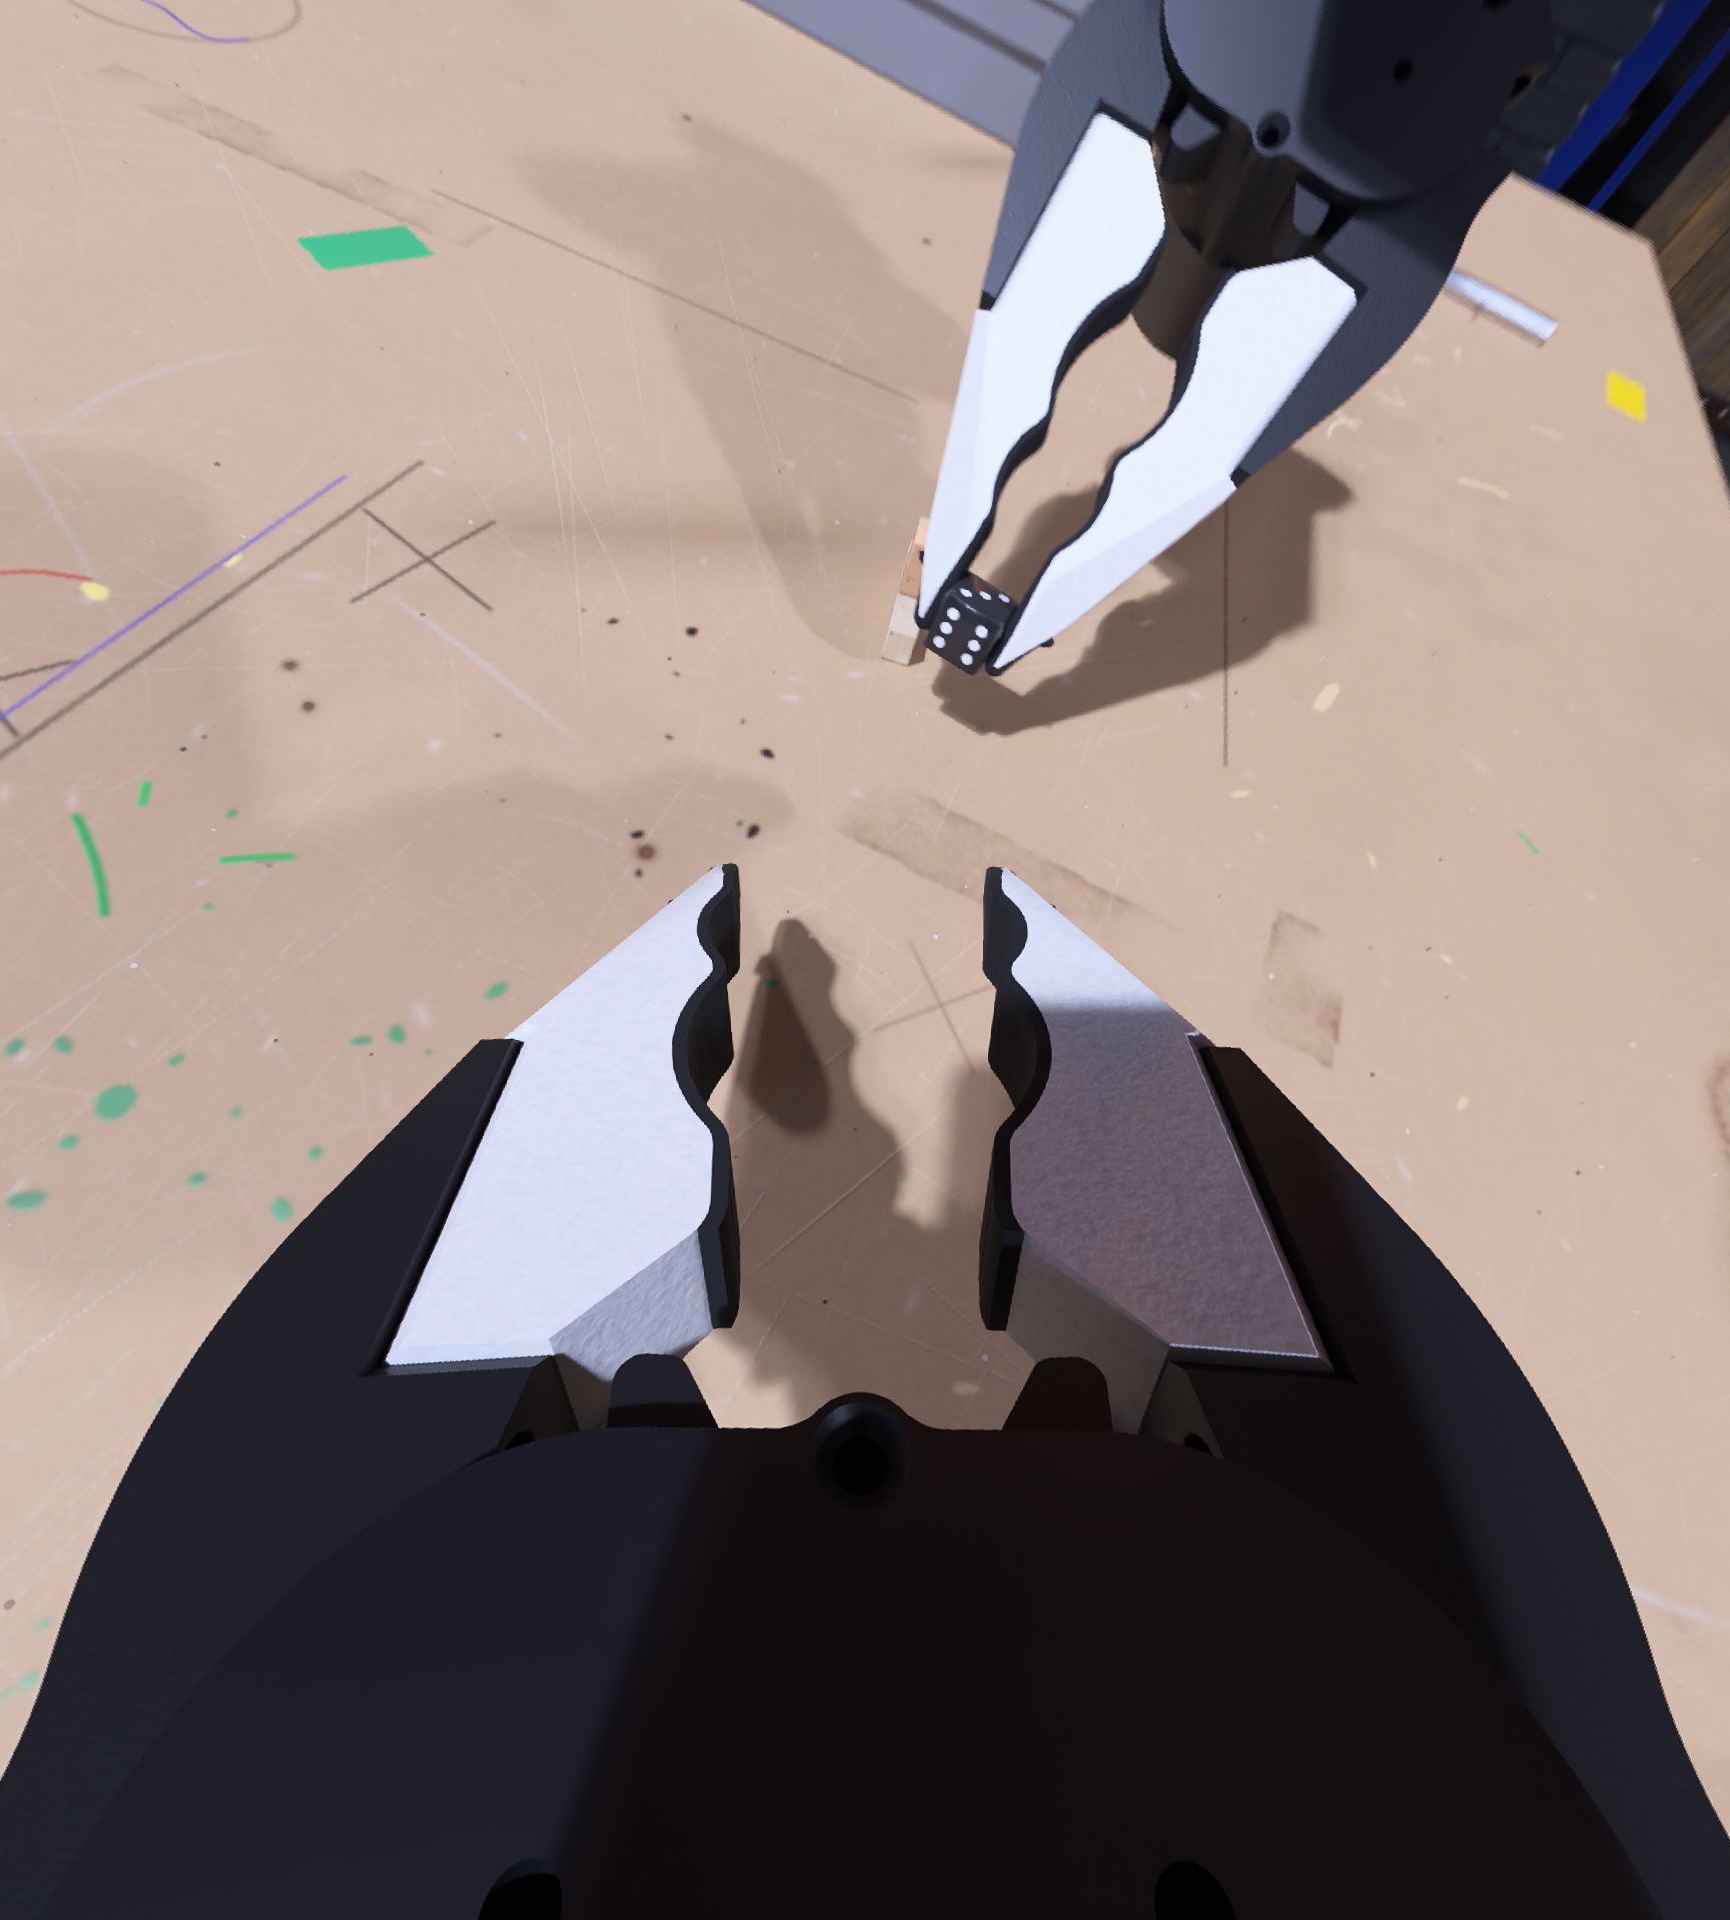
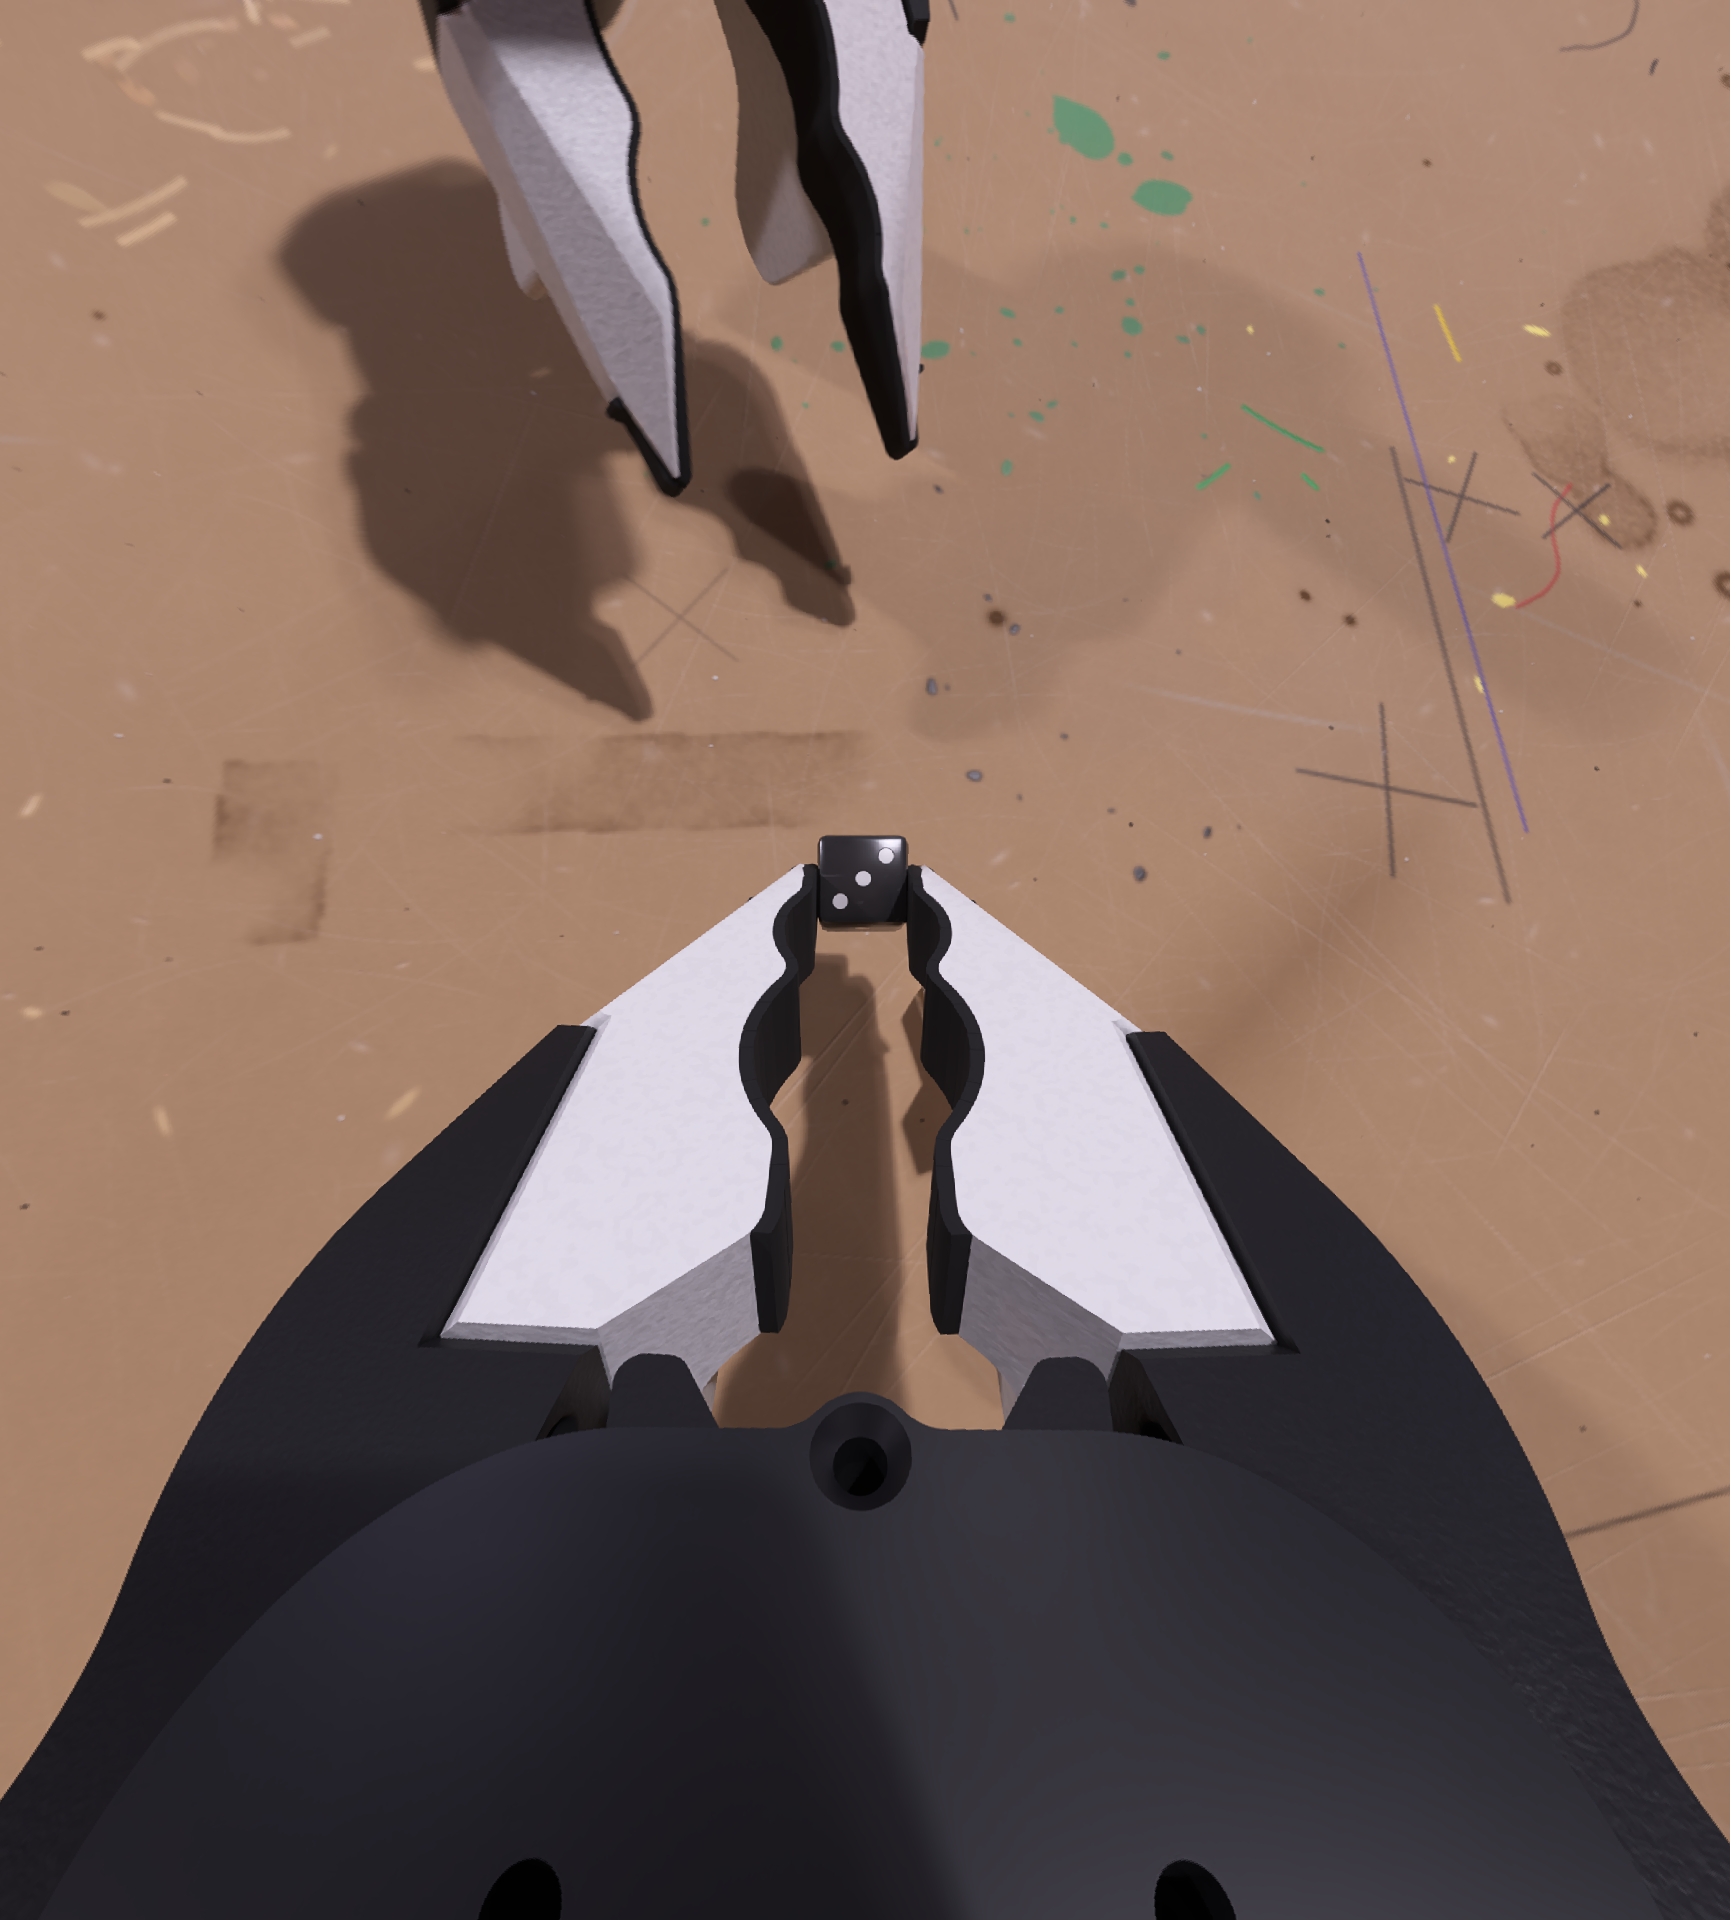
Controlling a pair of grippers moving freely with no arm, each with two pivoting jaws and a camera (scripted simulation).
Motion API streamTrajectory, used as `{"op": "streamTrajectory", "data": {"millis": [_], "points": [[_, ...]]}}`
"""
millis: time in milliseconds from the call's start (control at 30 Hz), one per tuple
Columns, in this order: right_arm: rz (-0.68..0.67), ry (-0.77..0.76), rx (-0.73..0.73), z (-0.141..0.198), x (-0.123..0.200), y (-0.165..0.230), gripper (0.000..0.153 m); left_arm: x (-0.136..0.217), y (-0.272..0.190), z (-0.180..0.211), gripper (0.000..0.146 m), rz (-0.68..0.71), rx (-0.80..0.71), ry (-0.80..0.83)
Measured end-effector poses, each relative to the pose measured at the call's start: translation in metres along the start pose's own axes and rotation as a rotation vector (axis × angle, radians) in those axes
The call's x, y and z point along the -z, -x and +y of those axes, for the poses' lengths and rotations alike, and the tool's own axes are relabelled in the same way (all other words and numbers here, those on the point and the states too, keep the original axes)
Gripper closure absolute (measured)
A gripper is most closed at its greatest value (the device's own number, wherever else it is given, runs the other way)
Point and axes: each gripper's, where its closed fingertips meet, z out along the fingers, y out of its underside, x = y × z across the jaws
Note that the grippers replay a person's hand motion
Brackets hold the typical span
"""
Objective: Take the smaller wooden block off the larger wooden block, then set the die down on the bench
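Left wrist view: the right gripper pinches the black die at its fingertips, low over the bench, with a wooden block just behind one finger. The left gripper hangs spread wide and empty nearby, over green paint flecks.

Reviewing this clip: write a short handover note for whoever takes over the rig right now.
Right gripper: shut on the black die, tips low over the bench.
Left gripper: open, empty, above bare bench.
A wooden block stands behind the right gripper's tips; only a sliver shows, so whether the blocks are unstacked cannot be told.
Left to do: release the die on the bench, then check the blocks.
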Motion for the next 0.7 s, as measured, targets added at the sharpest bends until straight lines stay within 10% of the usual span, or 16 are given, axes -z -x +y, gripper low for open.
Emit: {"op": "streamTrajectory", "data": {"millis": [300, 700], "points": [[0.070, -0.021, -0.090, 0.024, 0.040, 0.019, 0.136, -0.006, 0.003, -0.015, 0.098, 0.009, 0.027, -0.045], [0.179, 0.141, -0.191, 0.091, 0.086, 0.029, 0.136, -0.109, -0.031, -0.049, 0.103, 0.125, -0.238, 0.206]]}}
